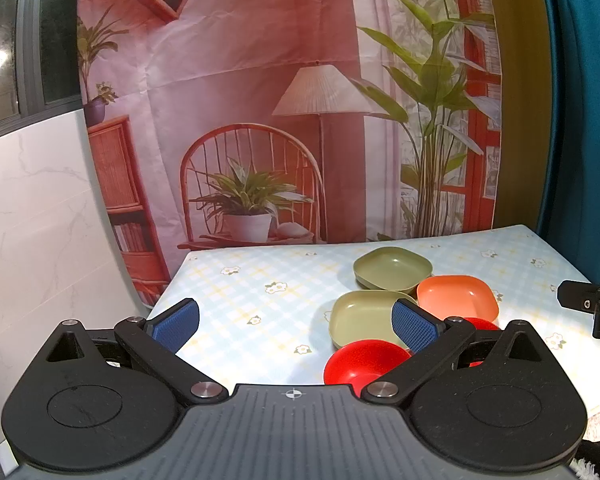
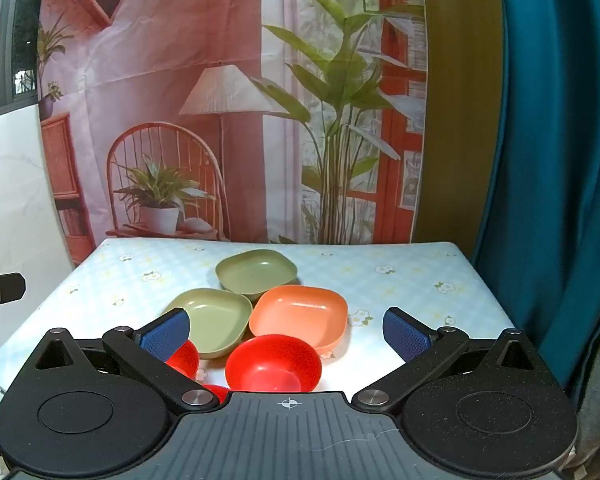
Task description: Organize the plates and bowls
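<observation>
We hold both grippers above the near edge of the table [image 2: 400,276], which is covered in a pale checked cloth with small flowers, and neither holds anything. The left gripper [image 1: 296,326] has its blue-padded fingers spread wide over bare cloth, with the dishes off to its right; the right gripper [image 2: 286,334] is just as wide open, its gap framing the cluster. The dishes sit together near the middle of the table — a dark green square plate [image 2: 256,271] farthest back, a lighter green square plate [image 2: 214,320] in front of it to the left, and an orange square plate [image 2: 299,316] just beside that on the right, the three touching or nearly so. Closest to us is a red bowl [image 2: 274,364], right at the front edges of the light green and orange plates. A second red bowl [image 2: 185,358] peeks out behind the right gripper's left finger, mostly hidden. A printed backdrop [image 2: 228,100] of a room hangs behind the table.
</observation>
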`<action>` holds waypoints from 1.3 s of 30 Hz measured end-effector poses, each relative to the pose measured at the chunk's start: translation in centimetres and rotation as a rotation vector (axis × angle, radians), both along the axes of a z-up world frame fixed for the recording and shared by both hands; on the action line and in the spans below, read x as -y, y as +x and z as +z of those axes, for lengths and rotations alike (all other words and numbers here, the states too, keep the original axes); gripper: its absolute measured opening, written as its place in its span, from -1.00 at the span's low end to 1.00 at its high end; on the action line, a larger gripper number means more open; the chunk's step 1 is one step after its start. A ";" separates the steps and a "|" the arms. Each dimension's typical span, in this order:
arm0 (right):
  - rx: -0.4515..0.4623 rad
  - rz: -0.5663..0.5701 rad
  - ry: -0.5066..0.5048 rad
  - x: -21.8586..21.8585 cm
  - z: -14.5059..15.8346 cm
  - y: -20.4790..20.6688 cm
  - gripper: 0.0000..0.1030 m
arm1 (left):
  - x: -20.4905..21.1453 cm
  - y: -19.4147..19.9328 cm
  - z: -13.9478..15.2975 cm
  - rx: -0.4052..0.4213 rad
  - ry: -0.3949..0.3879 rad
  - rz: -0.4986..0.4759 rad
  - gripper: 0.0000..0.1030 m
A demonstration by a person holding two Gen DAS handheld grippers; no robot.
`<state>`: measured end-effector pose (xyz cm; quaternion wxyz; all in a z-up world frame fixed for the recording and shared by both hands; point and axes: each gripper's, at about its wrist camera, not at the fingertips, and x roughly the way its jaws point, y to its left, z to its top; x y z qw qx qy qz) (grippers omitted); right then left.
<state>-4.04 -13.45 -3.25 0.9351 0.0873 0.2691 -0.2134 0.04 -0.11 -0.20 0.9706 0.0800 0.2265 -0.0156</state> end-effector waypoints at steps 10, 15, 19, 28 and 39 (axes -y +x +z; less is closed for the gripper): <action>-0.001 0.001 0.000 0.0 0.2 0.1 0.99 | -0.2 0.1 -0.2 -0.003 0.001 0.001 1.00; -0.002 0.000 0.000 0.0 0.3 0.1 0.99 | -0.2 0.1 -0.2 -0.003 0.000 0.000 1.00; -0.002 0.000 -0.001 0.0 0.2 0.1 0.99 | -0.2 0.1 -0.2 -0.004 0.000 0.000 1.00; -0.003 0.001 -0.001 0.0 0.1 0.2 0.99 | -0.2 0.1 -0.2 -0.006 0.001 0.000 1.00; -0.005 0.002 -0.001 0.0 0.2 0.2 0.99 | -0.3 0.1 -0.5 -0.009 0.002 0.000 1.00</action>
